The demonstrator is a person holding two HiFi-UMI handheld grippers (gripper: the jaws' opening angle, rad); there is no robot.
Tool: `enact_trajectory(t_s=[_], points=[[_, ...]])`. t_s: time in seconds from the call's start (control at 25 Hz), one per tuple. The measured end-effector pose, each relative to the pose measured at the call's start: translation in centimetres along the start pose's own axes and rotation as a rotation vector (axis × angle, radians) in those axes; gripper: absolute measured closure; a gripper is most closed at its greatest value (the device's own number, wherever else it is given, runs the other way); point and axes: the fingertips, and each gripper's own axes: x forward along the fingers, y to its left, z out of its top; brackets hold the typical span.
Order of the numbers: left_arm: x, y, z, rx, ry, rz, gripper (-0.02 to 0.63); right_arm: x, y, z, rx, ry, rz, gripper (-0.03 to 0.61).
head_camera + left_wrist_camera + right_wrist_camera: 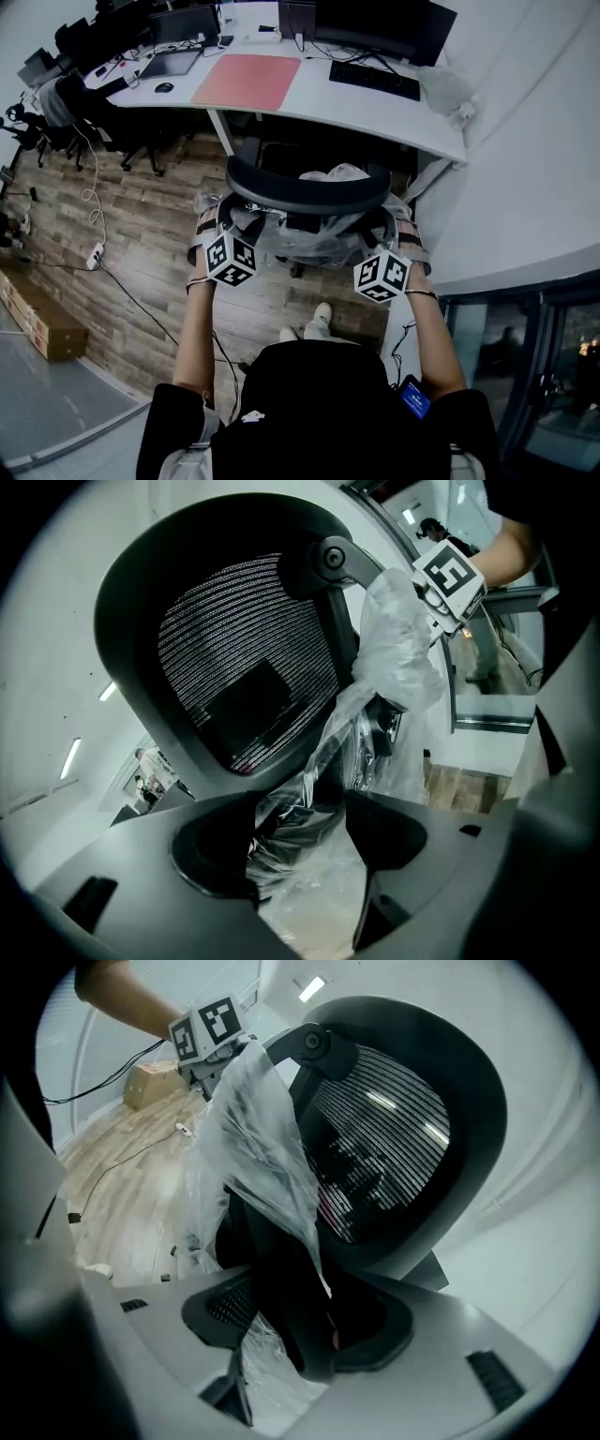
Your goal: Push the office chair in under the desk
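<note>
Left gripper (300,829) gapes loosely round a part of the office chair (309,195) that is under plastic wrap (398,649) — right gripper (305,1321) clamps the chair's dark frame. The backrest stands between both grippers — just beyond is the desk (375,111) edge.

The office chair (309,192) stands just before the desk (319,98), its back towards the person; on the desk a keyboard (373,80) lies right of a mat (247,81); the left gripper (217,225) is at the chair's left side, plastic wrap (309,855) between its jaws; the right gripper (401,234) is at the chair's right side, seemingly clasping a strut (281,1288).
</note>
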Motion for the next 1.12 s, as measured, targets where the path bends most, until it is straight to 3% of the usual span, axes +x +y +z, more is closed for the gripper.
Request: enact_trajectory(t_s=[0.68, 1.12], points=[[4.4, 1.6, 2.4, -0.024, 0.027, -0.001, 0.302, 3.5, -3.7, -1.9, -0.013, -0.011, 0.025, 0.347], [4.6, 1.2, 2.6, -0.043, 0.064, 0.038, 0.302, 3.9, -4.1, -2.1, -0.05, -0.056, 0.031, 0.348]])
